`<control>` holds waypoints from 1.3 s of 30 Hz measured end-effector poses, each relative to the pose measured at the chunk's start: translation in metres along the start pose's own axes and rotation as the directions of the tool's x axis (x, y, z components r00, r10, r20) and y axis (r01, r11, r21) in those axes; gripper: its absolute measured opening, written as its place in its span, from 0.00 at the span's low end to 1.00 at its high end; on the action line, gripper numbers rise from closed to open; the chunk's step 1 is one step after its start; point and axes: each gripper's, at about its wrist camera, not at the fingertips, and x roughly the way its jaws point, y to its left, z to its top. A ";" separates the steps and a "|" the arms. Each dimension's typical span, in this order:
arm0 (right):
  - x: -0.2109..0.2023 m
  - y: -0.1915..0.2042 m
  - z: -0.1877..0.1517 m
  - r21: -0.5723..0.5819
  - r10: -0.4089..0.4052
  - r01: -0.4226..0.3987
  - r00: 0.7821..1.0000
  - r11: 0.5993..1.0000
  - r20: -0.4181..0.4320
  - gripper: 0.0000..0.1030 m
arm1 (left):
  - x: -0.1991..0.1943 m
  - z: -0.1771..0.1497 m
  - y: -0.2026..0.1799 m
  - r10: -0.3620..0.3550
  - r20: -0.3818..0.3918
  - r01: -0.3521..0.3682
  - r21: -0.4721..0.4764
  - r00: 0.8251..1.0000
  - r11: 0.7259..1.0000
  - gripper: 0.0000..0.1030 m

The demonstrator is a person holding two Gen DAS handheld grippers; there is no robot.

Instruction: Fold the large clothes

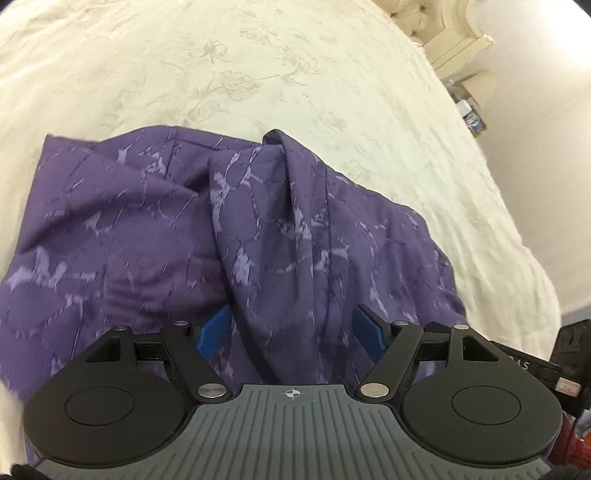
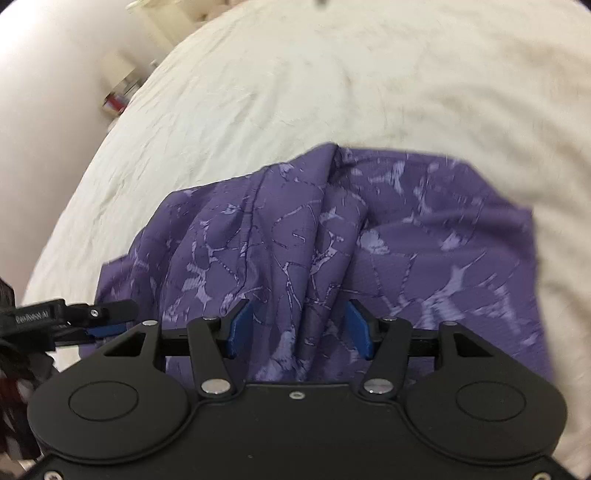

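Left gripper (image 1: 291,332): blue pads apart, a raised fold of the purple patterned cloth garment (image 1: 155,229) between them, unclamped. Garment lies rumpled on cream embroidered bedspread (image 1: 258,74). Right gripper (image 2: 297,326): jaws likewise apart over a fold.

A cream floral bedspread (image 1: 258,74) lies beside a carved headboard (image 1: 454,33).
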 end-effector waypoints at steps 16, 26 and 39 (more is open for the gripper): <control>0.002 -0.022 -0.008 0.222 0.064 -0.073 0.997 0.972 0.049 0.22 | 0.004 0.005 -0.012 0.024 0.056 -0.026 0.037 0.998 0.999 0.43; -0.034 0.017 -0.003 0.009 0.034 -0.035 0.992 0.999 0.125 0.14 | -0.009 0.014 0.047 0.026 0.039 -0.022 -0.109 0.999 0.994 0.38; -0.047 0.031 -0.028 -0.086 -0.090 0.110 0.974 0.990 0.207 0.53 | -0.036 0.001 -0.014 0.061 0.112 -0.075 0.126 0.992 0.989 0.55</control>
